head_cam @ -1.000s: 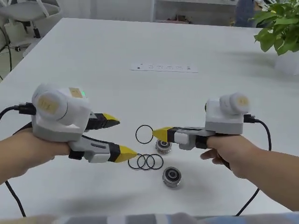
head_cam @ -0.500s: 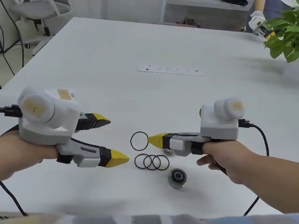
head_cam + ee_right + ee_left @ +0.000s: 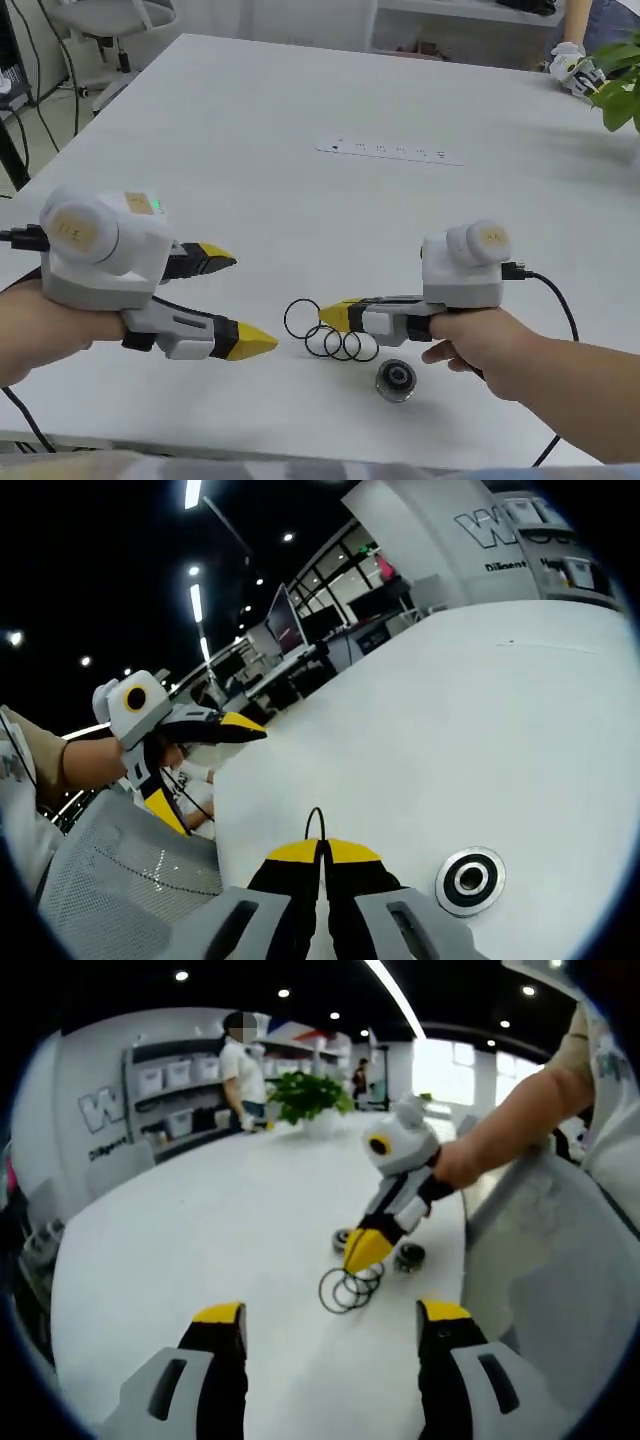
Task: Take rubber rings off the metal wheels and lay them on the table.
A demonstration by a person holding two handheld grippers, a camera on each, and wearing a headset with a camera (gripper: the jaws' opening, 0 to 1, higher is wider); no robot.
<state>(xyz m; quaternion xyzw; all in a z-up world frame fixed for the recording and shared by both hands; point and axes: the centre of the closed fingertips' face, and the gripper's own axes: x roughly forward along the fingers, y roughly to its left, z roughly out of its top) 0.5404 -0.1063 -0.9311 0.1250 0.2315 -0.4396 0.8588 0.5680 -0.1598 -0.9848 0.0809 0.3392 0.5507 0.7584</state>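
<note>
Head view: my right gripper (image 3: pixel 335 315) clamps one rubber ring (image 3: pixel 303 318) at the white table (image 3: pixel 300 100), three loose rings (image 3: pixel 342 345) lying beside a metal wheel (image 3: pixel 396 380), my left gripper (image 3: pixel 243 300) spread wide, a plant (image 3: pixel 622 90) at the far corner.

The head view looks forward and down from above the table's (image 3: pixel 300 120) near edge. The left gripper view looks low across the tabletop, with the right gripper (image 3: pixel 362 1252) near frame centre. The right gripper view faces back, with the left gripper (image 3: pixel 218 782) at frame left. All three share the rubber ring (image 3: pixel 303 318).
</note>
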